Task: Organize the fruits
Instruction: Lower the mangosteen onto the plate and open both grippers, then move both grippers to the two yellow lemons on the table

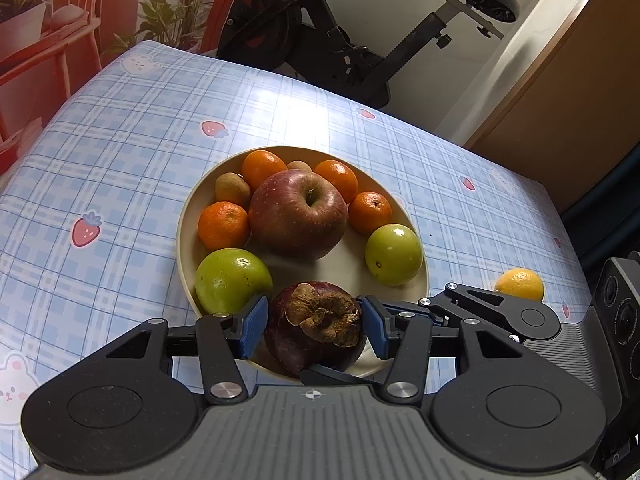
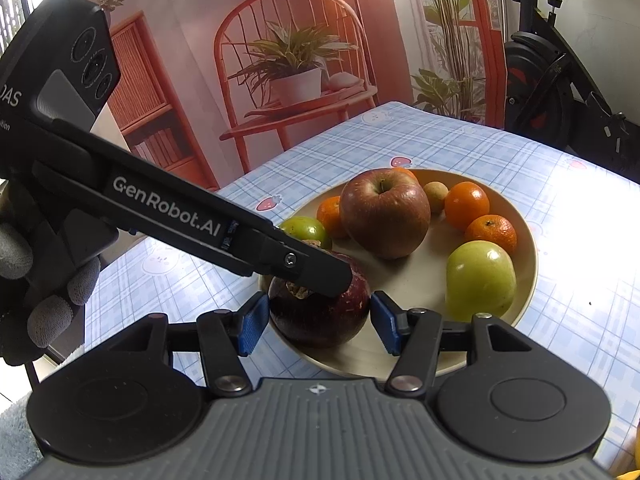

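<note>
A beige plate [image 1: 188,236] [image 2: 524,256] holds a red apple [image 1: 298,214] [image 2: 384,214], several mandarins [image 1: 223,225] [image 2: 466,205], two green fruits [image 1: 230,280] [image 1: 394,254] [image 2: 480,280] and a kiwi [image 1: 232,188]. A dark purple mangosteen [image 1: 316,332] [image 2: 320,312] sits at the plate's near edge. My left gripper [image 1: 315,326] has a blue pad on each side of it, touching or nearly so. My right gripper [image 2: 316,322] straddles the same mangosteen with small gaps at the pads. The left gripper's finger [image 2: 316,272] crosses over the mangosteen in the right wrist view.
A lone yellow-orange citrus [image 1: 520,284] lies on the blue checked tablecloth [image 1: 120,152] right of the plate. The right gripper's body [image 1: 616,312] is at the right edge. An exercise bike [image 1: 360,52] stands behind the table. A gloved hand [image 2: 44,292] holds the left gripper.
</note>
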The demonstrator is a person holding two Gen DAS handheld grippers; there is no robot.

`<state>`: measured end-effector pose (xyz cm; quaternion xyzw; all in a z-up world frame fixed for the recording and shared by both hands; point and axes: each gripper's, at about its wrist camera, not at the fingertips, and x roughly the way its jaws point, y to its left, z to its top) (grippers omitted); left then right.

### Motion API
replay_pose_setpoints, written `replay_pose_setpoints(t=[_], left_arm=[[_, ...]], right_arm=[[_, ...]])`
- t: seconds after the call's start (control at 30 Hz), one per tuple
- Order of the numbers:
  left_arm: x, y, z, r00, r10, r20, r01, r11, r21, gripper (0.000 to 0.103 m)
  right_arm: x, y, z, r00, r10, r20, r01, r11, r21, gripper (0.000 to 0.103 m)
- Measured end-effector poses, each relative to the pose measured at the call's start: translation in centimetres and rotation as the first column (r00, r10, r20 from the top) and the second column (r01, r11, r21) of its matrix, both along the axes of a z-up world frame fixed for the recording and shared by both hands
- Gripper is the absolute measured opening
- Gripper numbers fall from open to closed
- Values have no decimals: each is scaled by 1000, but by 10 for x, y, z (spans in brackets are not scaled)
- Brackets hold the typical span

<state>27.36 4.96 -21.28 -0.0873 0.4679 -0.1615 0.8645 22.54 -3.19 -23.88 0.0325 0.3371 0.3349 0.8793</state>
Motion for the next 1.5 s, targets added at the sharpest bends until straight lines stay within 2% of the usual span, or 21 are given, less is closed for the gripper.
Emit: replay_pose_setpoints(t=[0.43,0.6,0.87,1.03,1.2,1.5], left_arm=[[1,8,-1,1000,19,-11,-20,1000,-19,54],[1,9,-1,999,33,-20,-34,999,-25,56],[-7,3,14,998,54,31,-54,998,10,58],[-15,-15,32,993,34,113,-41,997,58,58],[-23,-39,44,981,16,191,-32,996,79,58],[-36,-91,42,972,-61,227,42,995,88,58]], right_arm=[[2,7,1,1000,2,10,-2,1000,-16,59],[0,9,3,1000,-6,27,7,999,-52,65],[-14,-3,8,998,-7,56,11,998,-64,65],[-31,-22,14,994,-42,96,48,997,-67,65],[-58,-58,22,983,-118,143,126,991,-50,65],[-94,-123,26,945,-274,177,286,957,-45,65]])
